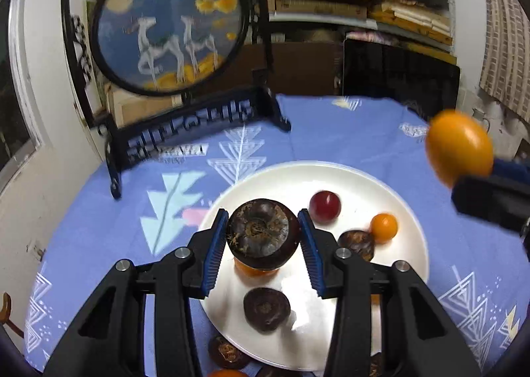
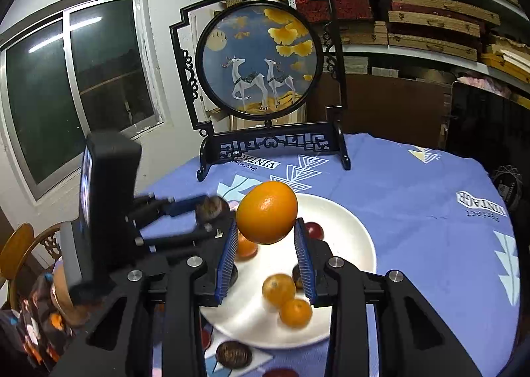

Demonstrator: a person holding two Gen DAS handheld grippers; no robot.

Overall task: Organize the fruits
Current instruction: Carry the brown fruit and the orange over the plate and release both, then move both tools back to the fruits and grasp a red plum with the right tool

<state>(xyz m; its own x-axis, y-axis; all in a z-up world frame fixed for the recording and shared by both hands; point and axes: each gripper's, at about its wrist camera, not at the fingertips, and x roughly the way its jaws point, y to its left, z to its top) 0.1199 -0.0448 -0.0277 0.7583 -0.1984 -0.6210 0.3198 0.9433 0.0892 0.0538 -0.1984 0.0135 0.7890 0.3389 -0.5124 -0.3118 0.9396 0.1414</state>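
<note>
My left gripper (image 1: 264, 234) is shut on a dark brown mangosteen (image 1: 263, 233) and holds it above the white plate (image 1: 407, 211). On the plate lie a red plum (image 1: 325, 206), a small orange (image 1: 383, 227) and two more mangosteens (image 1: 266, 309). My right gripper (image 2: 266, 233) is shut on a large orange (image 2: 267, 216) above the same plate (image 2: 351, 228); that orange also shows at the right of the left wrist view (image 1: 458, 146). Two small oranges (image 2: 286, 299) lie on the plate below it. The left gripper (image 2: 198, 214) shows blurred at the left.
A round blue-clothed table (image 1: 331, 132) holds the plate. A framed deer screen on a black stand (image 2: 260, 79) stands at the back. A mangosteen (image 2: 233, 354) lies on the cloth by the plate's near rim. Shelves of boxes fill the back wall. A wooden chair (image 2: 23, 247) is at the left.
</note>
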